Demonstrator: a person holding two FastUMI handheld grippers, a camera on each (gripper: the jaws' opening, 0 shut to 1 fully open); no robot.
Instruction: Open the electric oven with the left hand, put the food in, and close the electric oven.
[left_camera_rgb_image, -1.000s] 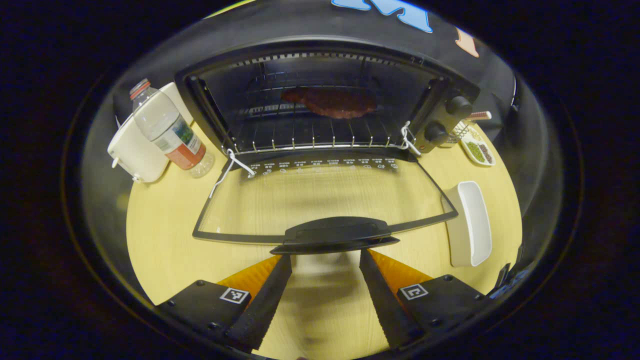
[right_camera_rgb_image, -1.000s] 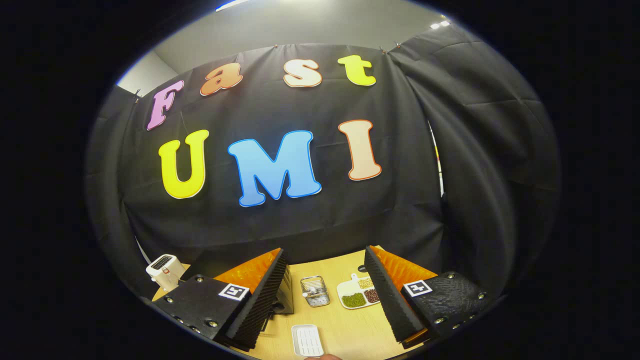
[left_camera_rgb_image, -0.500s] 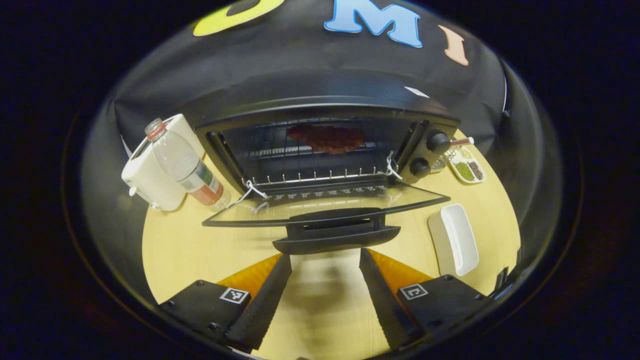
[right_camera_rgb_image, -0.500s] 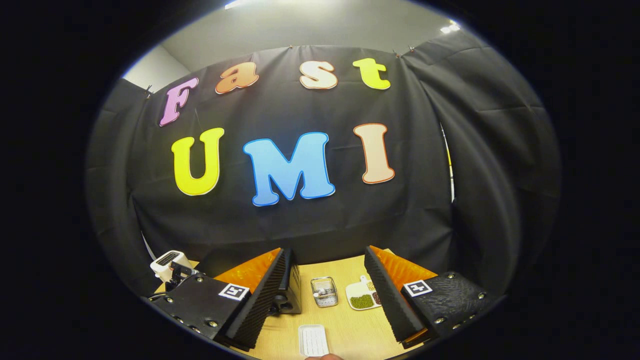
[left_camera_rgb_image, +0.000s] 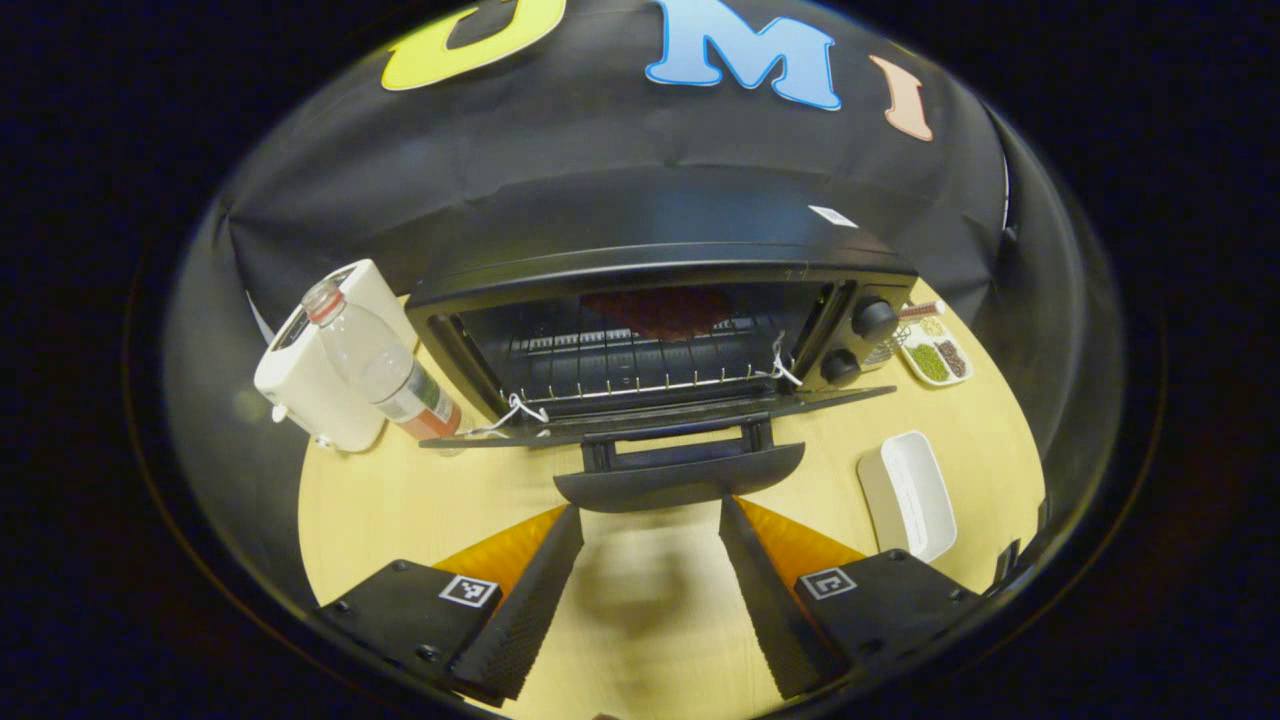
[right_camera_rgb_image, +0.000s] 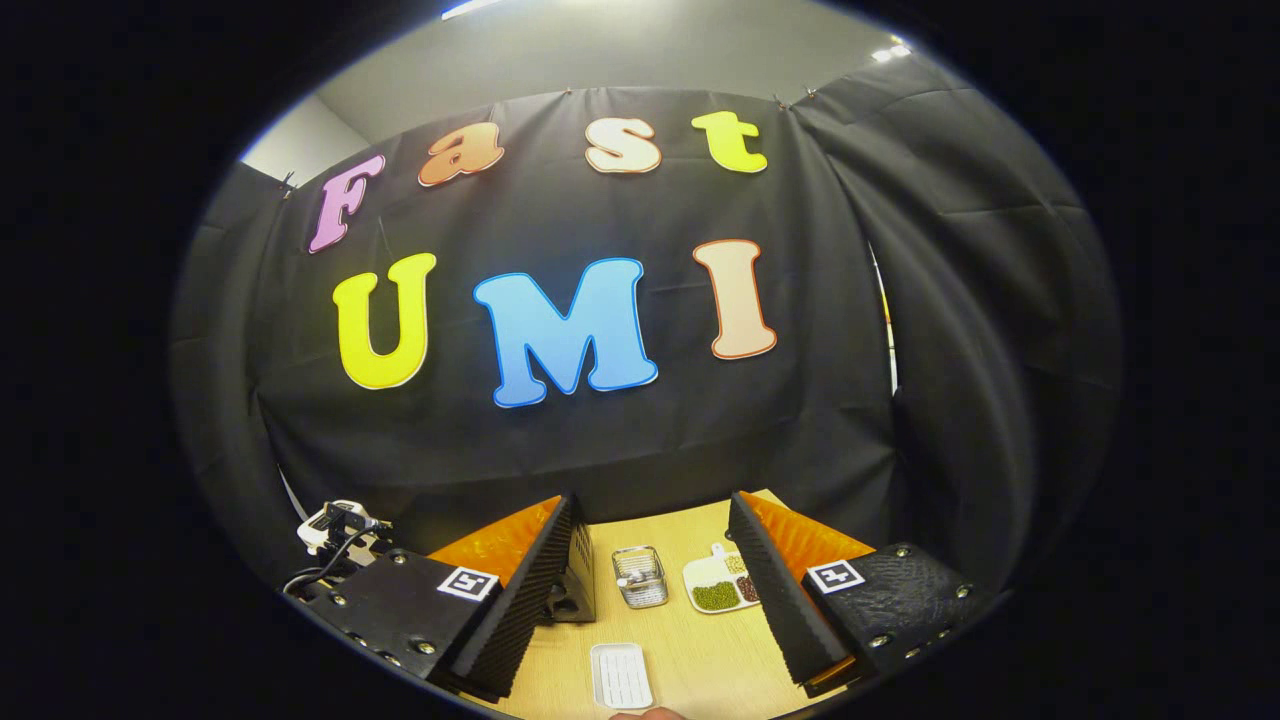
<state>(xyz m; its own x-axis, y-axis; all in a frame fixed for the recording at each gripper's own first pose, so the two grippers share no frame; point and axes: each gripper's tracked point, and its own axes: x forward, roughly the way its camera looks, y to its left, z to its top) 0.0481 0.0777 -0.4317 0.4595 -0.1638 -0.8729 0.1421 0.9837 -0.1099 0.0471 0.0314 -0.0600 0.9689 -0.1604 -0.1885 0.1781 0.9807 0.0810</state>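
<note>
The black electric oven (left_camera_rgb_image: 660, 225) stands ahead in the left gripper view. Its door (left_camera_rgb_image: 660, 418) hangs open, about level and seen edge-on. The door handle (left_camera_rgb_image: 680, 472) faces me. A reddish-brown piece of food (left_camera_rgb_image: 655, 310) lies on the rack inside. My left gripper (left_camera_rgb_image: 650, 510) is open, its fingertips just below the handle's front edge, nothing between them. My right gripper (right_camera_rgb_image: 650, 510) is open and empty, raised and pointing at the booth wall. A corner of the oven (right_camera_rgb_image: 575, 590) shows beside its left finger.
A plastic bottle (left_camera_rgb_image: 385, 365) leans on a white appliance (left_camera_rgb_image: 320, 370) left of the oven. An empty white tray (left_camera_rgb_image: 905, 495) lies at the right. A small dish of beans (left_camera_rgb_image: 930, 355) and a metal basket (right_camera_rgb_image: 640, 577) sit beyond it on the wooden table (left_camera_rgb_image: 400, 500).
The left gripper has sunk and tilted up: the door glass, seen from above before, is now edge-on, with the handle still just ahead of the fingertips. The right gripper has barely shifted.
</note>
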